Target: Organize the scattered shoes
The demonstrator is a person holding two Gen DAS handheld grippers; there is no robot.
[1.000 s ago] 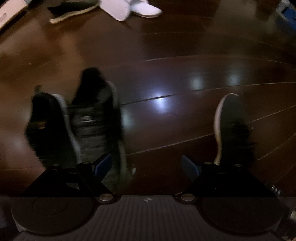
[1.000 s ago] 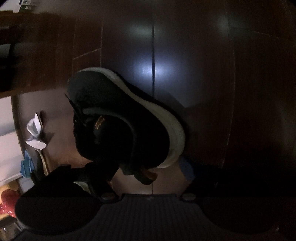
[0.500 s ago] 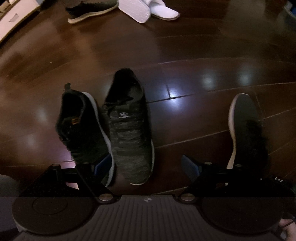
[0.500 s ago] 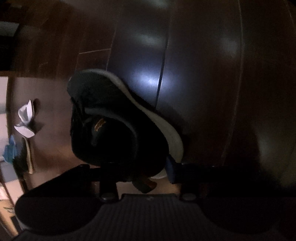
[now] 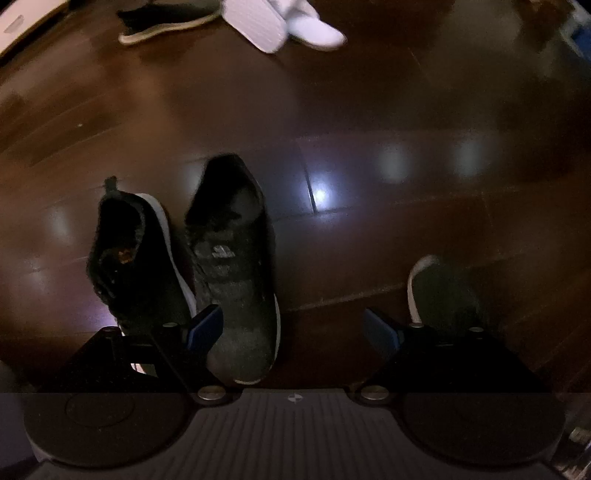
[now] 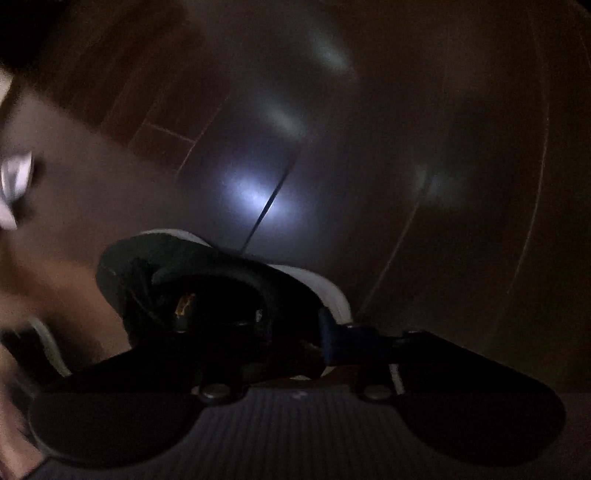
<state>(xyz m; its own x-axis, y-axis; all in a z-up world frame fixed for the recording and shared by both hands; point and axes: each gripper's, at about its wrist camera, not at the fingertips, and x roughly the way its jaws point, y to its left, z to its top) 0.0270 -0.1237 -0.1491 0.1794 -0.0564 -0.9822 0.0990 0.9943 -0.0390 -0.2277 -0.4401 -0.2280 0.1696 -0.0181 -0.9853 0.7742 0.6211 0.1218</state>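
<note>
Dark wood floor: glossy boards with pale glints of light; I saw it under both of my cameras.
Left gripper: I held it with its blue-padded fingers spread wide, nothing between them.
Grey knit sneaker: it lay flat on the floor, toe toward my left camera, its toe just past the left pad.
Black sneaker: it sat just beside the grey one on its left, white sole edge against it.
Right gripper: I had it clamped on the collar of a second black sneaker with a white sole; that view was dim and smeared.
Far shoes: a dark shoe and white slippers lay well apart at the top of the left view.
</note>
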